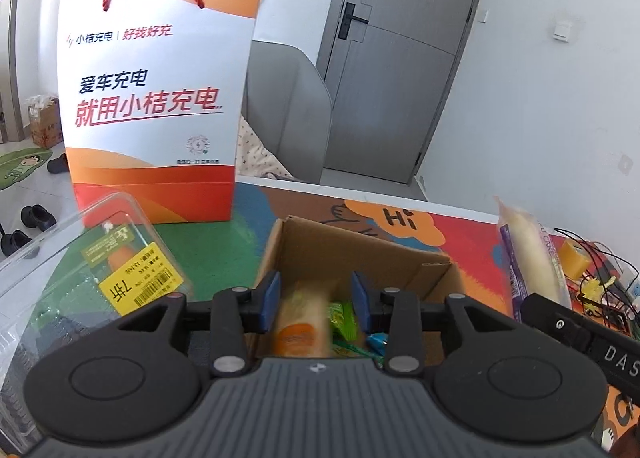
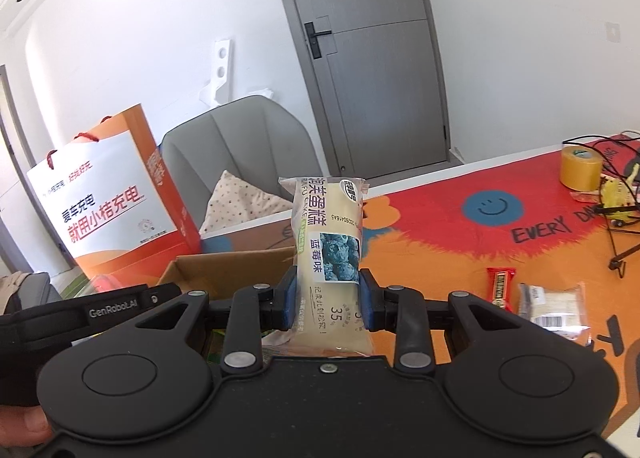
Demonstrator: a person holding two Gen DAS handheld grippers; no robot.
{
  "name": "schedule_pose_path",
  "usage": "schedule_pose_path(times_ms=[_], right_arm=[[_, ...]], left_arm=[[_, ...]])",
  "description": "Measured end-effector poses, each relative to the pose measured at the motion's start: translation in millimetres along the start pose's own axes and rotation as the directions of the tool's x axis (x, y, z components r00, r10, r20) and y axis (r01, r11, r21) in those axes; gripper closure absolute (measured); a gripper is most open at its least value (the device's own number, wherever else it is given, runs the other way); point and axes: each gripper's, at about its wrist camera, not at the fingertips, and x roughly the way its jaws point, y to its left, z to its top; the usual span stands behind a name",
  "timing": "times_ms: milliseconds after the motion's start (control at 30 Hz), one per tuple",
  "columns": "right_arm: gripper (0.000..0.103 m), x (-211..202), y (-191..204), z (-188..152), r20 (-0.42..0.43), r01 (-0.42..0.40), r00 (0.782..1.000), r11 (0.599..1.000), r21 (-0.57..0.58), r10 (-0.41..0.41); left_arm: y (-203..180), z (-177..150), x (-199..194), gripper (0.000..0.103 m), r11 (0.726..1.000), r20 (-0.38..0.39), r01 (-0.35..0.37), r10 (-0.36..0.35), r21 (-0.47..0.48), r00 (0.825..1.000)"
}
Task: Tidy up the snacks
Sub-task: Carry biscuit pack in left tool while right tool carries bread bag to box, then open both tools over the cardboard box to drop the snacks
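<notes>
Open cardboard box (image 1: 360,254) clear from above, tall paper bag (image 1: 152,106) standing behind-left, clear plastic clamshell (image 1: 80,278) crowding its left side, bare surface (image 2: 440,258) right of box, cables (image 2: 616,210) and tape roll (image 2: 580,170) at far right

The tall paper gift bag (image 1: 156,98) is white and orange with red lettering and red cord handles. The tabletop (image 2: 460,234) wears an orange, red and green cartoon cover with a blue smiley, and the pale cream cake wrapper (image 2: 326,254) shows a blueberry picture.

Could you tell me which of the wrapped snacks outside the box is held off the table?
The blueberry cake, upright in the right claw; the red bar and clear-wrapped pack lie flat.
</notes>
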Motion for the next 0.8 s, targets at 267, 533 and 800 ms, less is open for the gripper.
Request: schedule_pose_path(times_ms=[267,533,800], right_arm=[[0.072,4.9,17.6,-3.4,-0.017,-0.030,0.999,0.999,-0.024,0.029],[0.071,8.7,32.9,-8.1,-0.043,-0.104,0.994,0.994,-0.018,0.103],[0.052,0.4,29.6,-7.9,-0.031,-0.122,0.992,0.992,-0.023,0.121]], left_arm=[[9.9,0.5,-7.0,0.058,1.000,0.008,0.004,-0.004,-0.024,1.000],[18.0,-1.3,-11.4,0.054,0.999,0.006,0.005,-0.005,-0.041,1.000],[18.0,-5.3,-15.4,0.042,0.999,-0.002,-0.003,0.003,-0.053,1.000]])
